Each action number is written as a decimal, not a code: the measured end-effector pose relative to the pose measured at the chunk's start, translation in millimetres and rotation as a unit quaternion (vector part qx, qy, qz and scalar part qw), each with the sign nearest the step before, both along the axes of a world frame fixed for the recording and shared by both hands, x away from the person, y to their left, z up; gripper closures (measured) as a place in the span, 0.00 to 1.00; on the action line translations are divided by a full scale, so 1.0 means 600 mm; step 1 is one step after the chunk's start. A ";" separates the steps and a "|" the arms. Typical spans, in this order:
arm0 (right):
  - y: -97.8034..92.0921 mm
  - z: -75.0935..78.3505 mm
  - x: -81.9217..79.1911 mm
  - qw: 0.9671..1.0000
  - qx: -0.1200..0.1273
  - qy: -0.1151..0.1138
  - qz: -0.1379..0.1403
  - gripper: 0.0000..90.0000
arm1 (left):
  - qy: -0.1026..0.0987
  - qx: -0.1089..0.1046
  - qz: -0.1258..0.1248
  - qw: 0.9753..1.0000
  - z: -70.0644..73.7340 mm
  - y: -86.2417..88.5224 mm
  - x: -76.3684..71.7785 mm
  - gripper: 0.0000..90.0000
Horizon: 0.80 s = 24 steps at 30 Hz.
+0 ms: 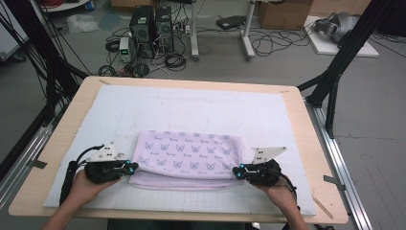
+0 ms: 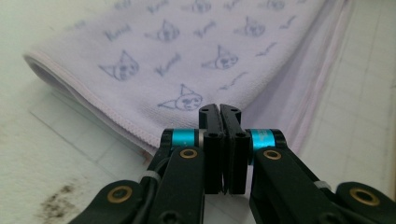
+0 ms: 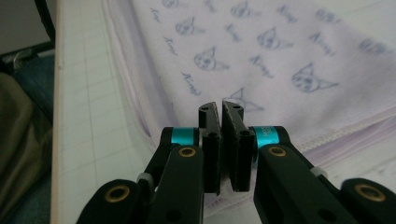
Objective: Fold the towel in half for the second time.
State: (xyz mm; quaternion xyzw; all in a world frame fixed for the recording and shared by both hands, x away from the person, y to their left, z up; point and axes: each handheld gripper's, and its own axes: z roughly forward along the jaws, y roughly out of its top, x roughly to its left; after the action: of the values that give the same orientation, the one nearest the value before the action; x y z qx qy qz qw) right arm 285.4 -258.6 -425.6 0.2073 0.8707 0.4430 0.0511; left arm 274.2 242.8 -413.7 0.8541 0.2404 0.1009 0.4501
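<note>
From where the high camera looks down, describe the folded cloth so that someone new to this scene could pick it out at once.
On the wooden table lies a white mat. Near its front edge, between the left gripper and the right gripper, rests the folded towel. It is pale lilac, printed with small cat-like faces and script.

closed tongs [image 3: 220,108] at towel [image 3: 261,60] edge

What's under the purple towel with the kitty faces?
The folded towel lies on a white gridded mat on the wooden table. Whatever might sit beneath or between its layers is covered.
</note>
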 end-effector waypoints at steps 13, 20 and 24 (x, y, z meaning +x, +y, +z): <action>-0.017 -0.011 -0.035 0.999 0.017 0.020 0.023 0.87 | 0.022 0.009 -0.041 0.999 -0.025 0.000 -0.045 0.83; -0.022 0.012 -0.015 0.998 0.054 0.002 -0.012 0.73 | 0.002 -0.017 -0.012 1.000 -0.006 0.001 -0.022 0.72; -0.023 0.009 0.008 0.998 0.057 -0.002 -0.033 0.67 | -0.007 -0.023 0.008 1.000 -0.006 -0.003 0.001 0.69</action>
State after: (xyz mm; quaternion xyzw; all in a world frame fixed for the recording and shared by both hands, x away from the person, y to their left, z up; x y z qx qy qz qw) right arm 290.2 -272.3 -420.0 0.2380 0.8365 0.4904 0.0555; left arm 275.1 240.9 -417.4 0.8411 0.2462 0.1047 0.4700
